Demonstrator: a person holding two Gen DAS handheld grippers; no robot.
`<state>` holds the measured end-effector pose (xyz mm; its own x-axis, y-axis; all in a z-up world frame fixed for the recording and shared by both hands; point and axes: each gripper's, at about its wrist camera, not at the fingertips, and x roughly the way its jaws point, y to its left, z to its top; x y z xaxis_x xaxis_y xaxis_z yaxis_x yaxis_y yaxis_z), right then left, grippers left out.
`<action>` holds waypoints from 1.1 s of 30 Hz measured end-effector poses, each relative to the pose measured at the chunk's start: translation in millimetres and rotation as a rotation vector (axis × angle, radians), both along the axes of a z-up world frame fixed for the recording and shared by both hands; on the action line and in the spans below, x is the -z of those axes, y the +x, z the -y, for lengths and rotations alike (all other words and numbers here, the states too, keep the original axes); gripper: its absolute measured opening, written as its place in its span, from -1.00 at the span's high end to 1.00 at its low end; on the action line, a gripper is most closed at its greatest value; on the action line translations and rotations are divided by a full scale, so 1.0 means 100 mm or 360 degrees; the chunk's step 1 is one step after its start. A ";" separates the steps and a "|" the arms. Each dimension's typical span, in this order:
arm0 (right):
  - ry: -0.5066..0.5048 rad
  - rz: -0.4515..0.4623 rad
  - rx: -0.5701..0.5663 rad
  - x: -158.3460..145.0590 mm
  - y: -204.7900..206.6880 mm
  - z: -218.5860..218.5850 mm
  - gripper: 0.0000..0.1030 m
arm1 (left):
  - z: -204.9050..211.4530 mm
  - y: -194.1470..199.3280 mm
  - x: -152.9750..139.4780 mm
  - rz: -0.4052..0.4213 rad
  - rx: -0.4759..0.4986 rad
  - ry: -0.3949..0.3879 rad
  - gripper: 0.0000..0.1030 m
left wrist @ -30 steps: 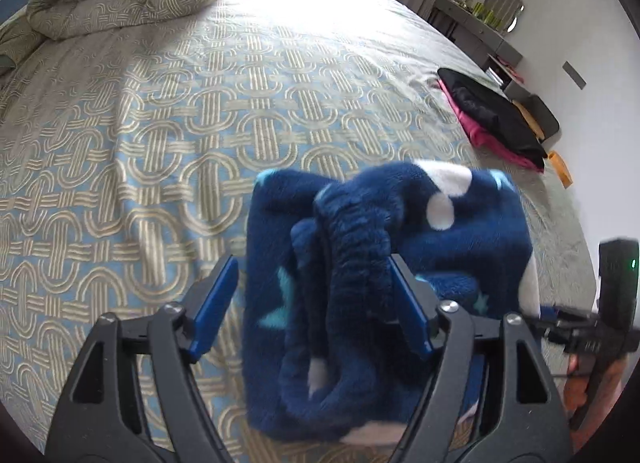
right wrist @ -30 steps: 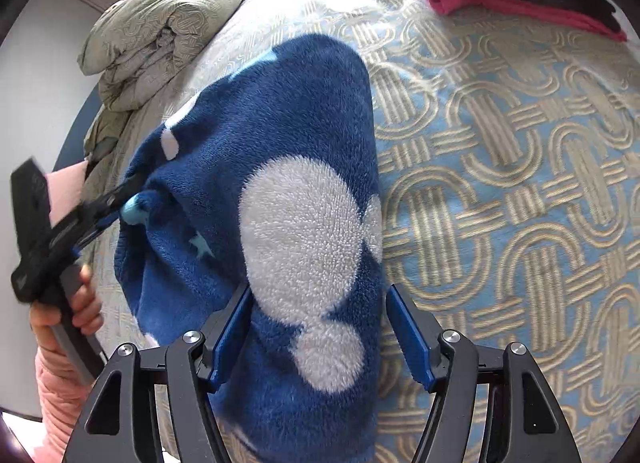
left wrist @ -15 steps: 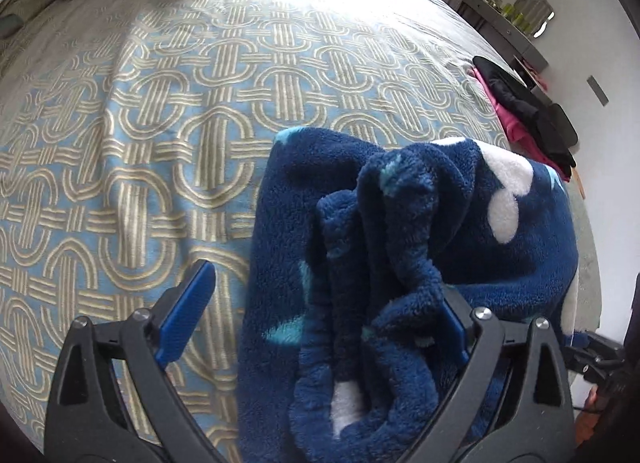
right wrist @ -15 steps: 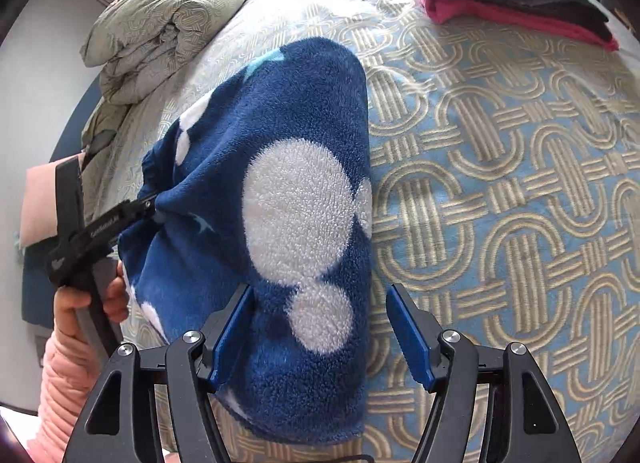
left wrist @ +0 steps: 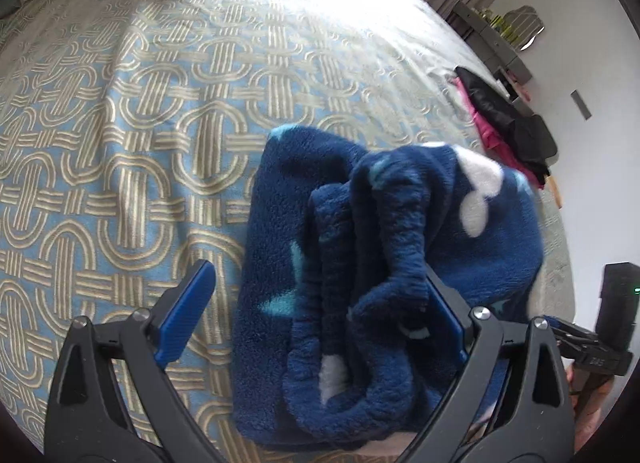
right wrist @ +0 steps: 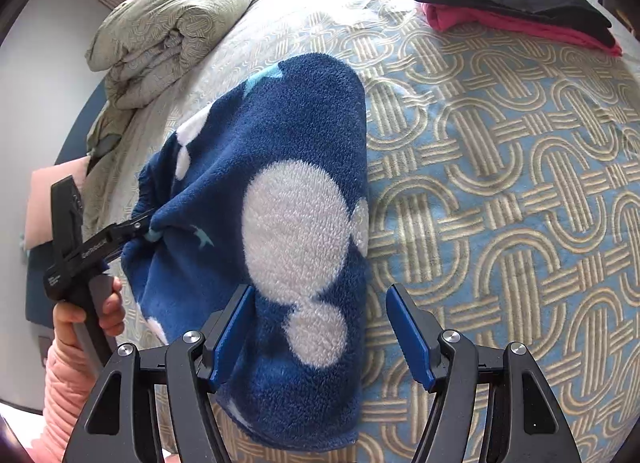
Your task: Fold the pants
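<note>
Pants: the navy fleece pants with white circles and pale blue stars point(right wrist: 296, 223) lie folded in a thick bundle near the close edge of the bed, stacked layers and gathered waistband facing your left camera point(left wrist: 360, 263)
Left gripper: your left gripper point(left wrist: 316, 303) stands wide apart in its own view, with the bundle's raised folds between the blue pads and pressed against the right-hand pad; the left pad point(left wrist: 186, 313) is clear of the cloth. From the right camera its tip point(right wrist: 136, 227) is sunk into a bunched corner of the fleece, so you cannot tell from there whether cloth is pinched
Right gripper: your right gripper point(right wrist: 320, 327) is spread with nothing clamped; one pad point(right wrist: 232, 333) touches the near end of the pants, the other point(right wrist: 410, 333) sits over bare bedspread
Left hand: bare hand below a pink sleeve point(right wrist: 90, 311) wrapped round the left tool's handle
Bed: blue bedspread with tan interlocking-loop pattern point(right wrist: 520, 203) beneath the bundle
Far items: a folded black garment on a pink one point(right wrist: 508, 3) well apart at the far corner; a rolled beige duvet point(right wrist: 168, 31) at the head
</note>
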<state>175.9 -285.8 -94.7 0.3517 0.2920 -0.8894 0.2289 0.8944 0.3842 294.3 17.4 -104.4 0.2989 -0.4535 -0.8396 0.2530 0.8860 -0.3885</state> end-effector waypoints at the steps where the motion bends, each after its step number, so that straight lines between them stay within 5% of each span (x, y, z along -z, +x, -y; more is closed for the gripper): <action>1: 0.0001 0.0001 0.0004 0.00 0.00 0.00 -0.34 | -0.02 -0.02 -0.05 0.0015 0.0011 -0.0030 -0.87; 5: -0.0003 0.0001 0.0004 0.00 0.02 0.00 -0.34 | -0.05 -0.11 -0.11 0.0011 0.0126 -0.0068 -0.87; 9: 0.0025 -0.0003 -0.0012 0.04 0.07 0.00 -0.34 | 0.02 -0.11 0.19 -0.0070 0.0170 0.0120 -0.89; 15: 0.0076 -0.0040 -0.0008 0.12 0.16 0.01 -0.34 | -0.06 0.00 0.44 -0.0229 0.0074 -0.0118 -0.95; 20: 0.0036 -0.0043 -0.0011 0.08 0.18 0.00 -0.34 | -0.07 -0.06 0.41 -0.0182 0.0078 -0.0110 -0.95; 24: -0.0175 0.0099 -0.0034 -0.23 0.24 -0.12 -0.34 | -0.09 -0.16 0.42 -0.0169 0.0049 -0.0131 -0.95; 29: -0.0238 0.0267 -0.0405 -0.68 0.61 -0.65 -0.21 | -0.18 -0.28 0.42 -0.0146 0.0014 -0.0155 -0.95; 33: -0.0269 0.0187 -0.0773 -0.58 1.08 -1.28 0.30 | -0.23 -0.30 0.43 -0.0145 0.0014 -0.0172 -0.95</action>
<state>283.6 -157.7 -36.2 0.3117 0.3018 -0.9010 -0.2632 0.9385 0.2233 264.8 40.0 -147.1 0.2193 -0.5452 -0.8091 0.2196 0.8356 -0.5036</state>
